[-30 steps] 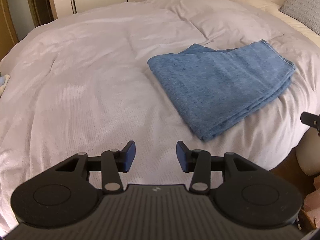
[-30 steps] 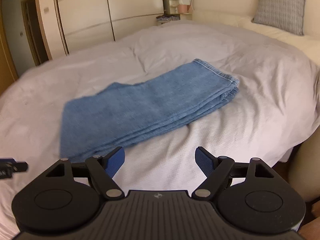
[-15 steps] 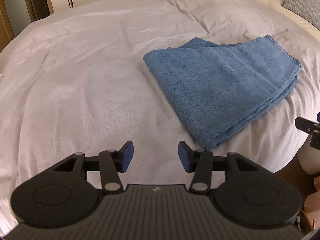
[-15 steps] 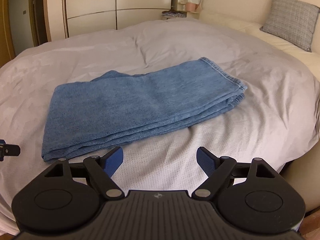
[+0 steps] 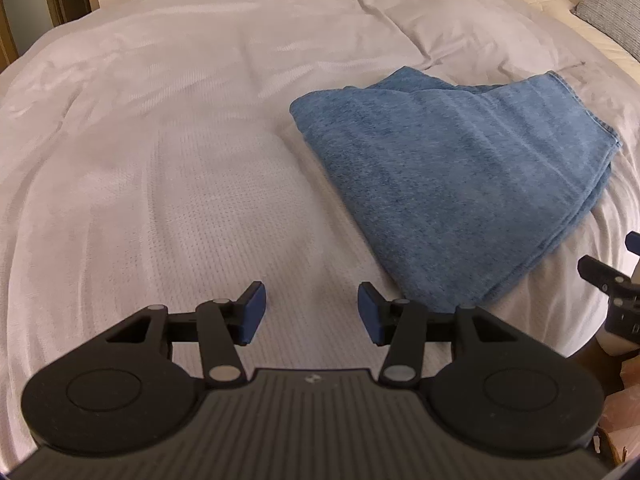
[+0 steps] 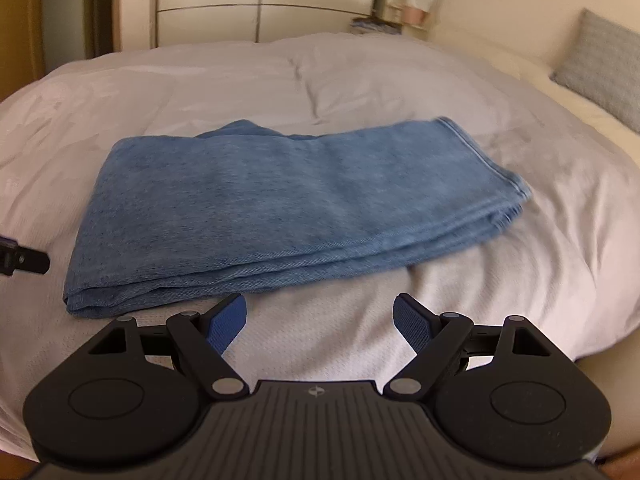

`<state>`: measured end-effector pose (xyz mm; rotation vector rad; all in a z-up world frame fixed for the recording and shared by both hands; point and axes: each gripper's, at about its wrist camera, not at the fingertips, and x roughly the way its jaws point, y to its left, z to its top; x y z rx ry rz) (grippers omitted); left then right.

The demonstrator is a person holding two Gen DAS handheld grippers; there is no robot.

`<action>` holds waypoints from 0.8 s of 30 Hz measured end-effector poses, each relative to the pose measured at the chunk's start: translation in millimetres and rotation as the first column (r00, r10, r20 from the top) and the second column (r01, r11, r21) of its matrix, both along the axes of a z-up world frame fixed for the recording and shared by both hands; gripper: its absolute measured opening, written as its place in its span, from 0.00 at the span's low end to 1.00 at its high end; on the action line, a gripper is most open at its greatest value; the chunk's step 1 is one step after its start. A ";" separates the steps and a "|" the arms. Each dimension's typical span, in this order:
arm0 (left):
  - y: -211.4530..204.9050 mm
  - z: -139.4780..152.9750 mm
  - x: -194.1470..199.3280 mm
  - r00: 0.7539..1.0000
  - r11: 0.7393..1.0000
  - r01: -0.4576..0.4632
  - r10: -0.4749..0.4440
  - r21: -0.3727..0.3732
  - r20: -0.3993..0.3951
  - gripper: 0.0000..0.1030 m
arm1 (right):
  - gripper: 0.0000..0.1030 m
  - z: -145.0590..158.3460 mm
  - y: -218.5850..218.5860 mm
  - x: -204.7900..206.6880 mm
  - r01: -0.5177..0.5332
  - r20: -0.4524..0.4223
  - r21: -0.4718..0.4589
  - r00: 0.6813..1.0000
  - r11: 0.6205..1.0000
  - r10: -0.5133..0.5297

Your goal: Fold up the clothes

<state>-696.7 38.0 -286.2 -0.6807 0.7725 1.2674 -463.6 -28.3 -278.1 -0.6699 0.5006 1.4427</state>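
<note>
A pair of blue jeans (image 5: 452,176), folded into a flat stack of layers, lies on the white bedspread (image 5: 168,168). In the right wrist view the jeans (image 6: 280,208) stretch across the middle, with the folded edge toward me. My left gripper (image 5: 311,312) is open above bare bedspread, just left of the stack's near corner. My right gripper (image 6: 320,320) is open too, a little short of the stack's near edge, with nothing between its fingers. Each gripper's tip shows at the other view's border.
The bed's rounded edge drops off near the right gripper (image 6: 580,340). A grey patterned pillow (image 6: 604,68) rests at the far right. Pale wardrobe doors (image 6: 256,4) and a small shelf with items (image 6: 404,4) stand behind the bed.
Both grippers have moved forward toward the jeans, which now appear larger and nearer. The right view has swung so the stack sits centred. Both jaws stay open.
</note>
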 end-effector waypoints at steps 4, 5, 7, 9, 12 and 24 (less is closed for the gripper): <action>7.2 -3.4 -7.1 1.000 1.000 0.002 -0.002 0.000 0.022 0.49 | 0.80 -3.9 -0.2 -19.1 -0.123 0.044 0.052 0.992 0.991 0.121; 9.2 -4.1 -8.7 1.000 1.000 0.003 -0.003 -0.003 0.026 0.49 | 0.80 -4.8 -0.7 -24.1 -0.156 0.055 0.066 0.987 0.985 0.153; 13.0 -5.2 -12.0 0.999 1.000 0.003 -0.003 -0.008 0.032 0.49 | 0.80 -7.5 -2.9 -37.2 -0.247 0.080 0.092 0.967 0.965 0.240; 16.5 -4.6 -15.6 0.999 1.000 0.001 -0.001 -0.011 0.043 0.51 | 0.80 -13.2 -6.8 -55.0 -0.364 0.123 0.092 0.928 0.927 0.352; 22.0 -3.9 -19.7 0.998 1.000 -0.004 0.005 -0.014 0.059 0.52 | 0.80 -25.6 -12.9 -82.8 -0.507 0.221 0.069 0.847 0.859 0.483; 32.7 -3.1 -23.5 0.997 1.000 -0.019 0.020 -0.015 0.074 0.53 | 0.57 -70.5 -0.8 -126.5 -0.665 0.525 0.051 0.652 0.745 0.547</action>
